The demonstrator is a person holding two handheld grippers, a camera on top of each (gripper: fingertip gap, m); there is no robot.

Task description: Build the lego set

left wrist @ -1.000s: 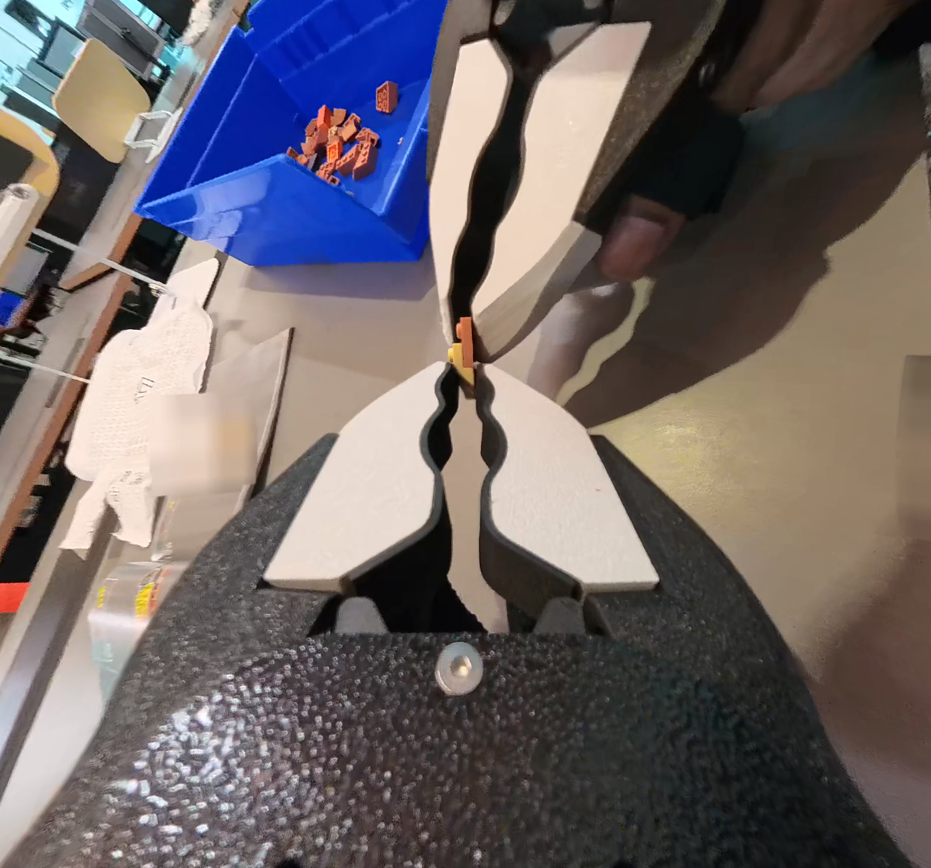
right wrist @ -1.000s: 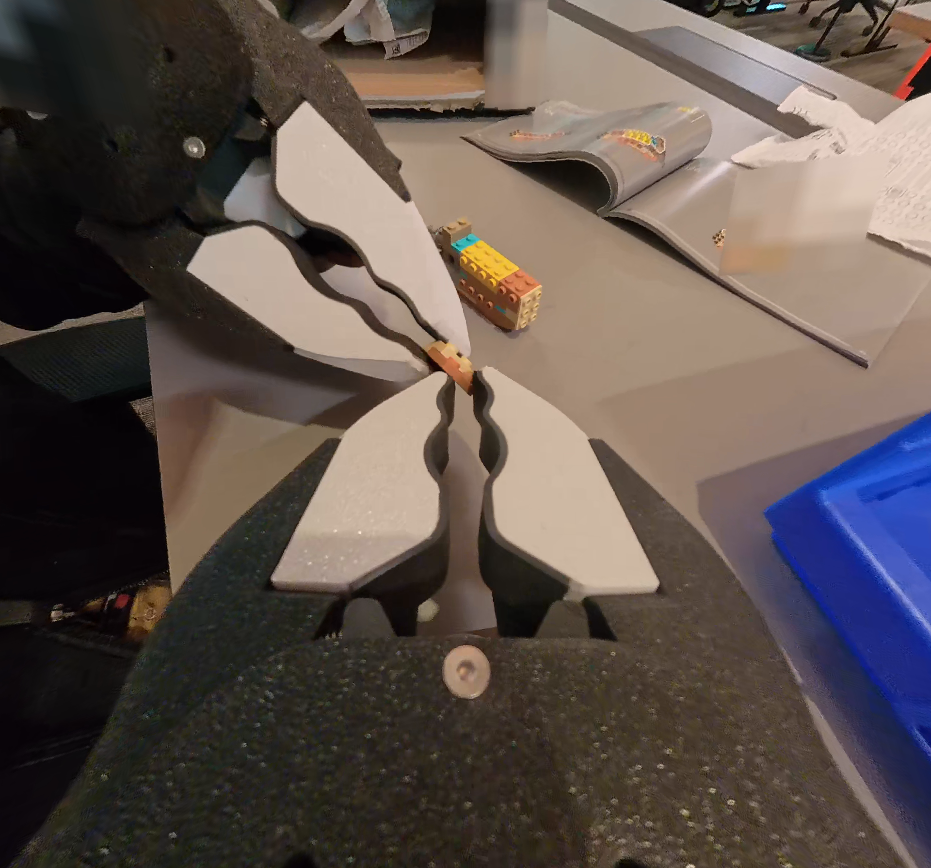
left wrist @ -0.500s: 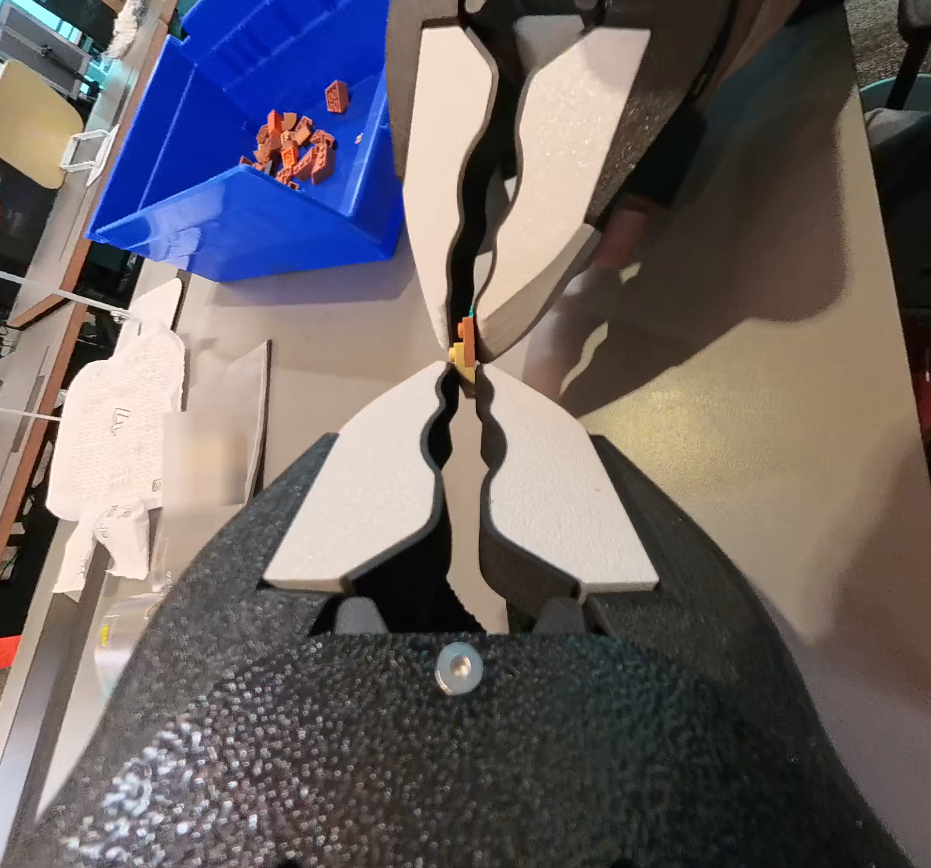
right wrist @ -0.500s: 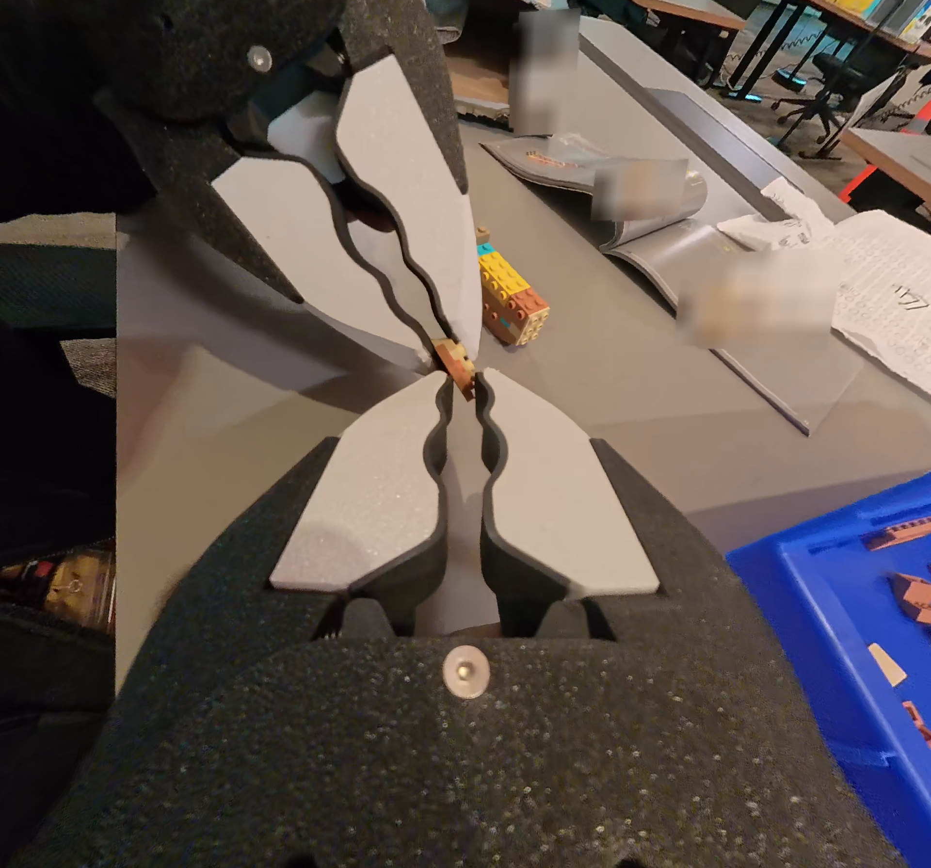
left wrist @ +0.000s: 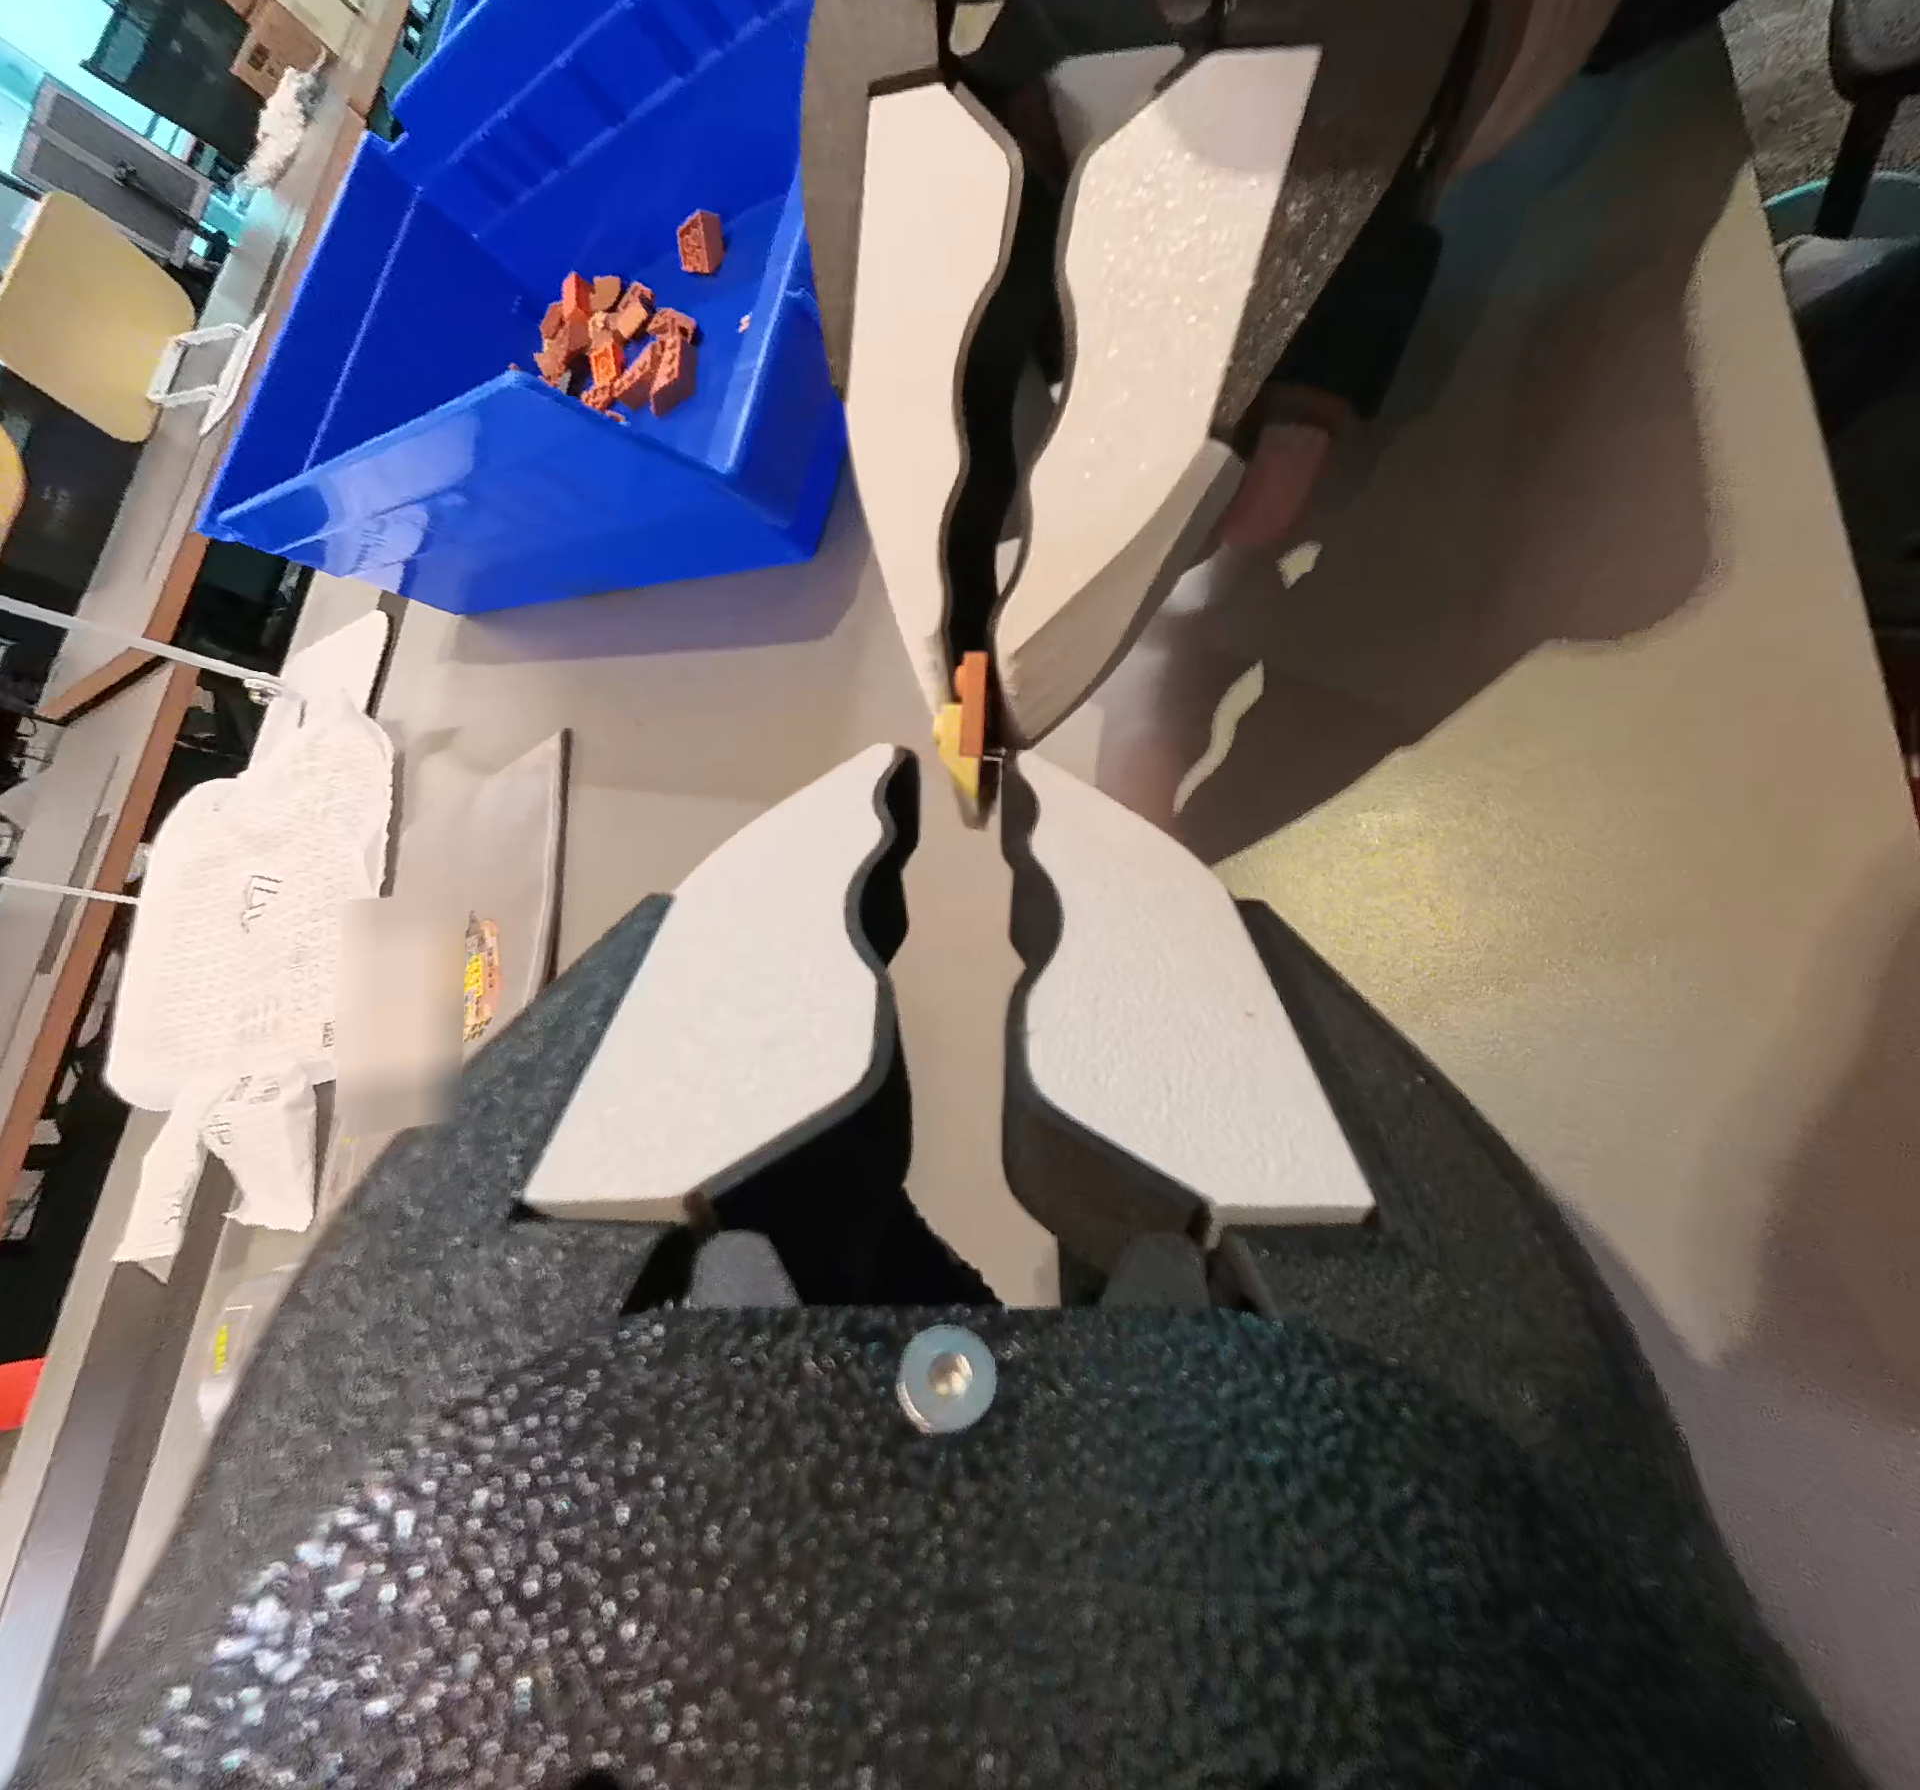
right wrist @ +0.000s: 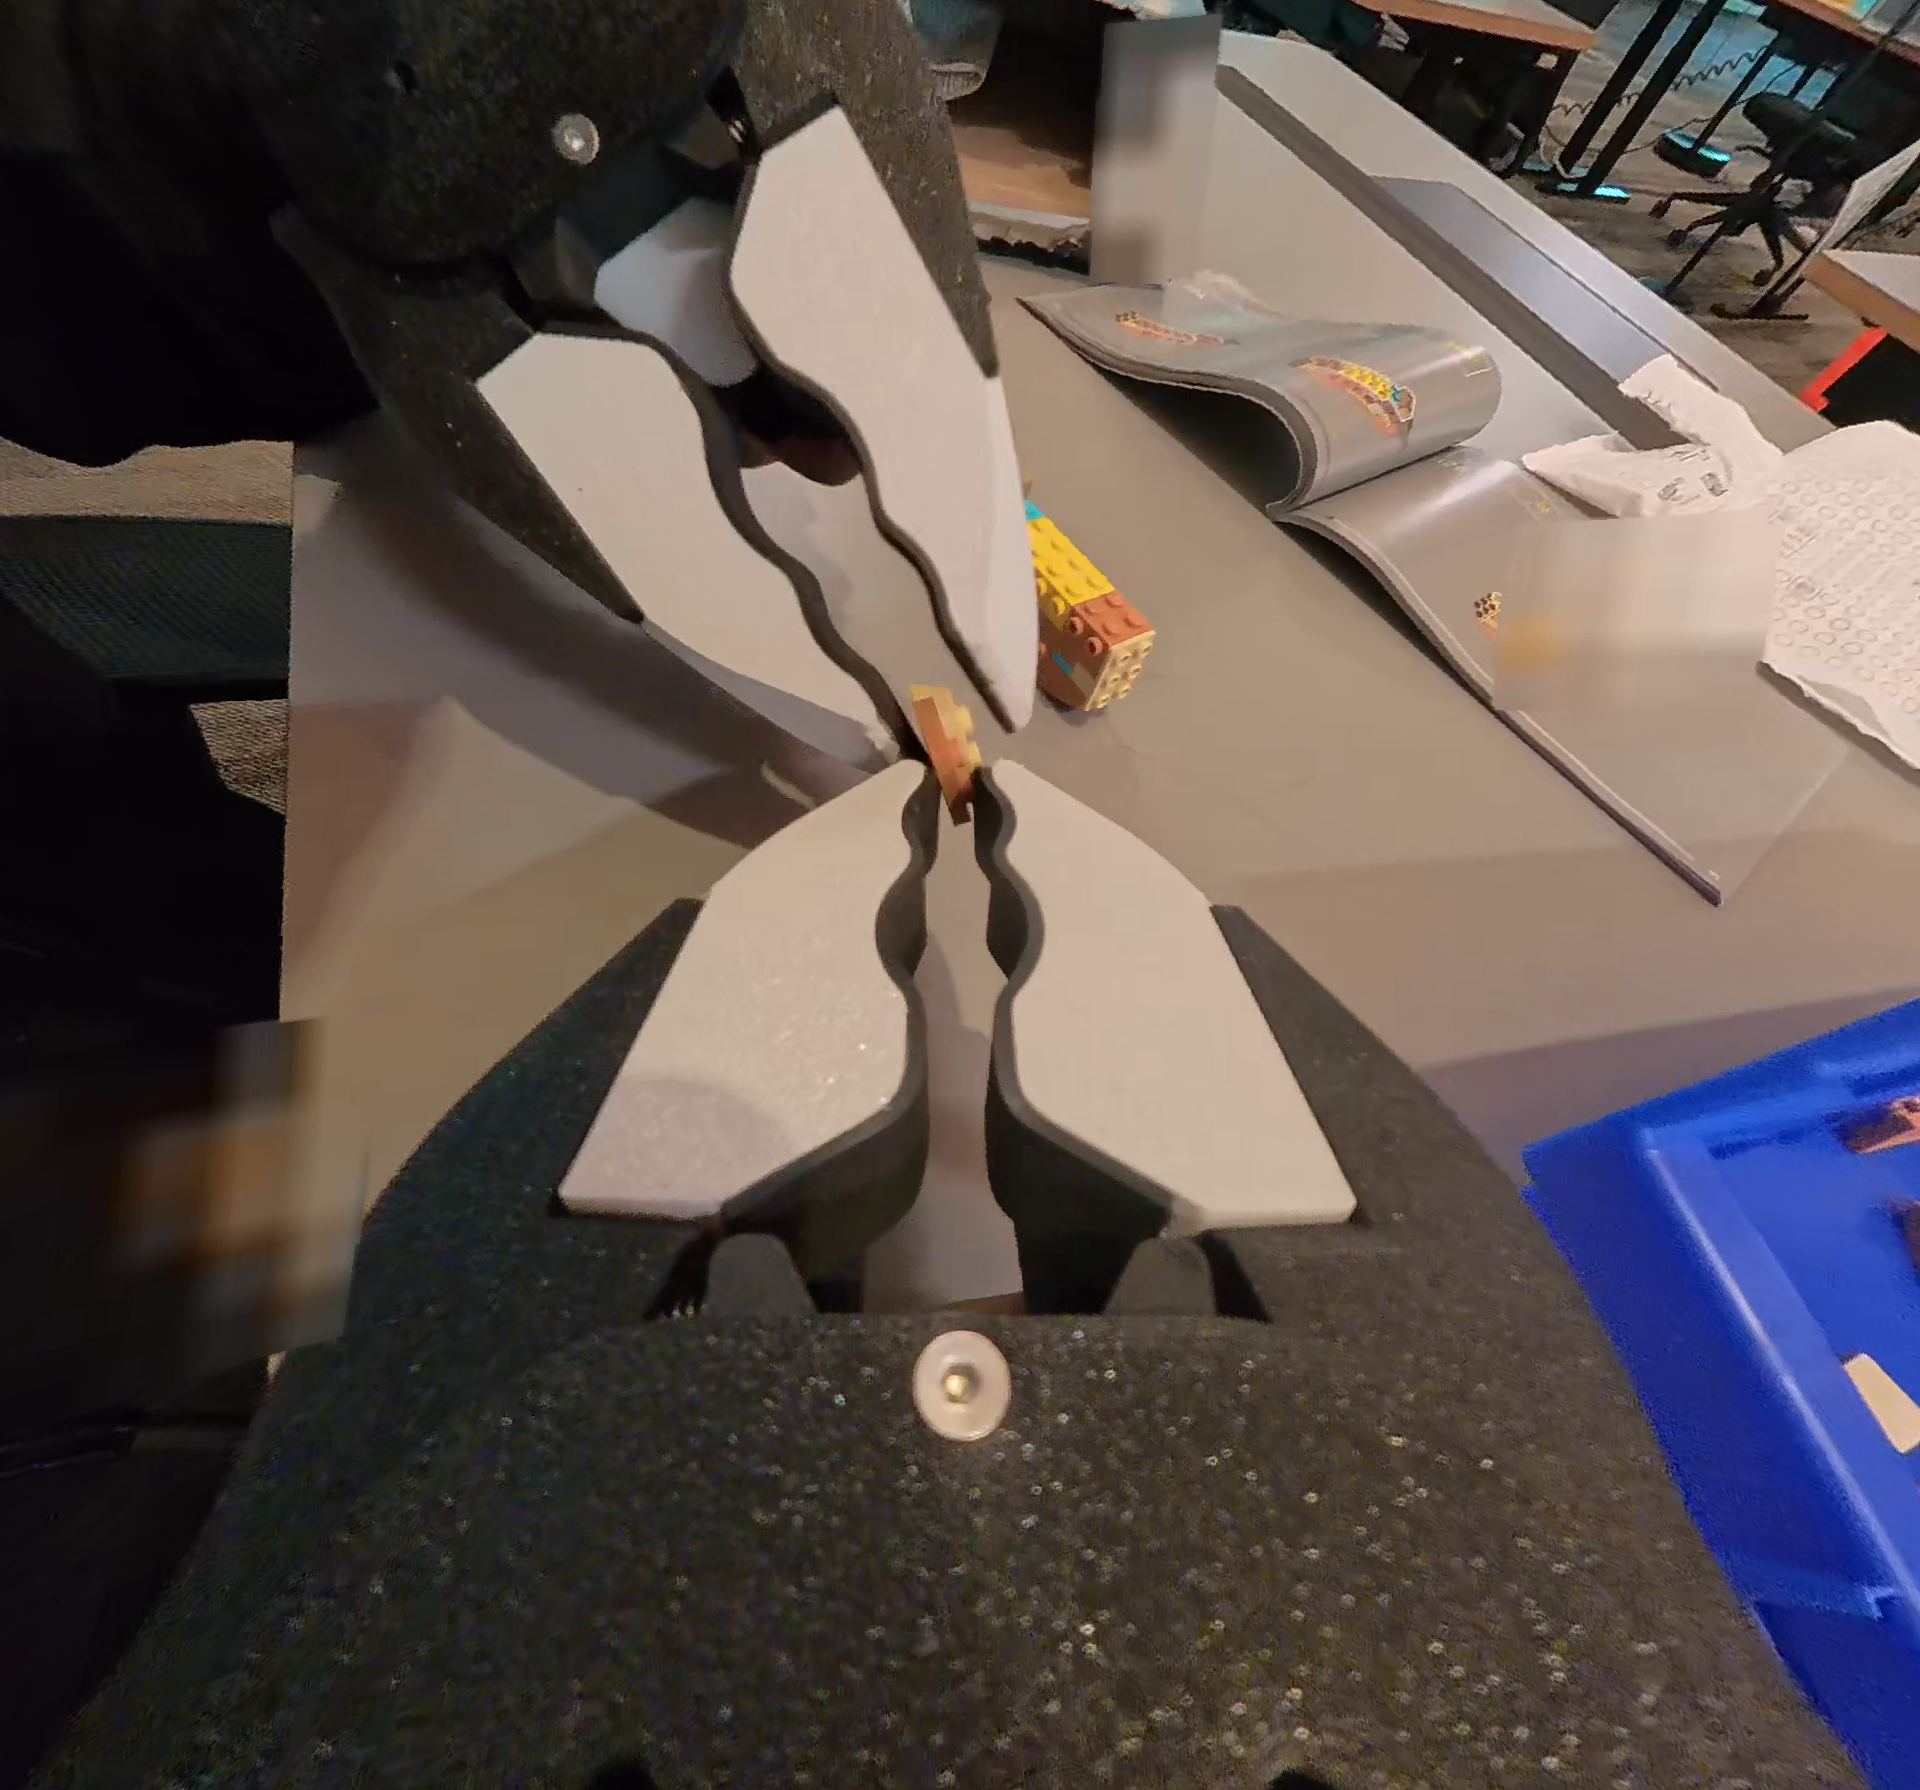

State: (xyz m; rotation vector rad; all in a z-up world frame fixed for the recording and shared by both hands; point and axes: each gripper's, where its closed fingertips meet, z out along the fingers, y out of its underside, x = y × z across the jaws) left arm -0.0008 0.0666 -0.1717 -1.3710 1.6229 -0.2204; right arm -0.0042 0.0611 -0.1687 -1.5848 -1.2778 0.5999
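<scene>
lego build (right wrist: pixel 1086 613) shows only in the right wrist view, brown bricks (left wrist: pixel 618 353) only left.

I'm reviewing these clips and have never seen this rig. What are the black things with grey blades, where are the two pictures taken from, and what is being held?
They are hand-held two-finger grippers, one per hand, each with a camera looking along its fingers. In the left wrist view, the left gripper pinches a yellow piece; the right gripper opposite holds a brown piece pressed against it. The right wrist view shows the same meeting from the other side, over a grey table. On the table lie a partly built model, an open booklet and a blue bin of brown bricks.
</scene>
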